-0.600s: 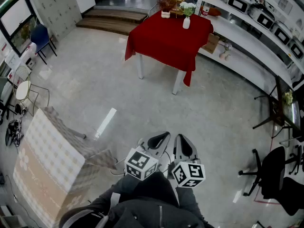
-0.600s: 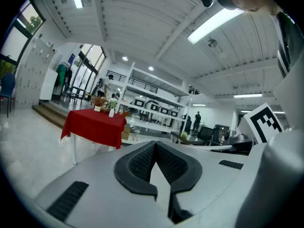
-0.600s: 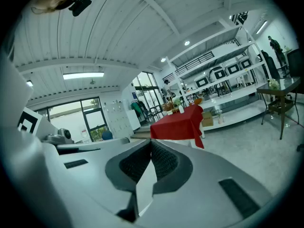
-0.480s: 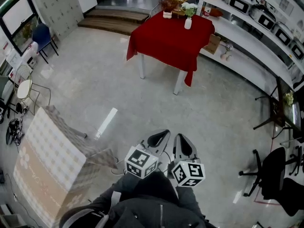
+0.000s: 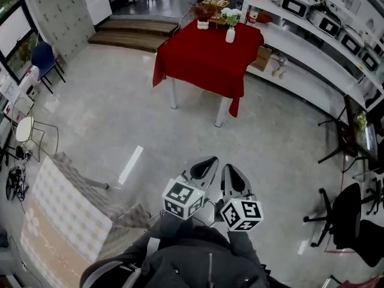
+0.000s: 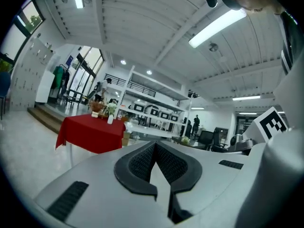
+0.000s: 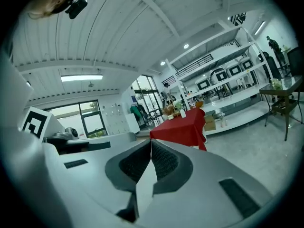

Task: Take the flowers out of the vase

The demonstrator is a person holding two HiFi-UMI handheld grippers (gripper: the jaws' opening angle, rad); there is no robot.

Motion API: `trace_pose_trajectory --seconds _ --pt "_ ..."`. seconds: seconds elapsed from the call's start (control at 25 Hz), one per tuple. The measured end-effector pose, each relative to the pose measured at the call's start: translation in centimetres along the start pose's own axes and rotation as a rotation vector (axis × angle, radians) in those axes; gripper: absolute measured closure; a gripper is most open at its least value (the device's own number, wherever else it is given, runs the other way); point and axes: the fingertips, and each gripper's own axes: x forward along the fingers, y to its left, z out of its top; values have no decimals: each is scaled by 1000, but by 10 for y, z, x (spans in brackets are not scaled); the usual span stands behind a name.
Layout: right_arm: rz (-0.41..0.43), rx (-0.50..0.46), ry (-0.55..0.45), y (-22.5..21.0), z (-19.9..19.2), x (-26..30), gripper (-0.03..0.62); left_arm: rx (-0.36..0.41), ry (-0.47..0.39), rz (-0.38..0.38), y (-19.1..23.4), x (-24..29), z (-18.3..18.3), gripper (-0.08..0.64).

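- Both claws are pressed together with nothing in them: the left gripper and the right gripper sit side by side, close in front of the person's chest and pointing roughly level across the room.
- The flowers stand in a small white vase near the far edge of the red-clothed table, well apart from both claws. A stretch of bare floor lies in between, so I'd say the task has not started.
- A basket sits just beside the vase. A claw coming in wide could knock it.
- The vase looks slim and light. Pulling the stems with one claw and nothing steadying the vase would likely lift or tip it, perhaps off the table's back edge.
- Arriving with the jaws closed would push the blooms rather than take them, so they need to open first.
- Pinching the heads instead of the stems could crush them.
- The white shelving runs close along the table's right side, which makes that approach tight.
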Motion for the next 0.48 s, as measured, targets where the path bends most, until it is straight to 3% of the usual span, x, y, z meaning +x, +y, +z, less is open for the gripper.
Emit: trace_pose_trajectory --seconds 0.48 --pt "-38 21 -23 -18 31 110 581 39 -12 -72 76 69 45 552"
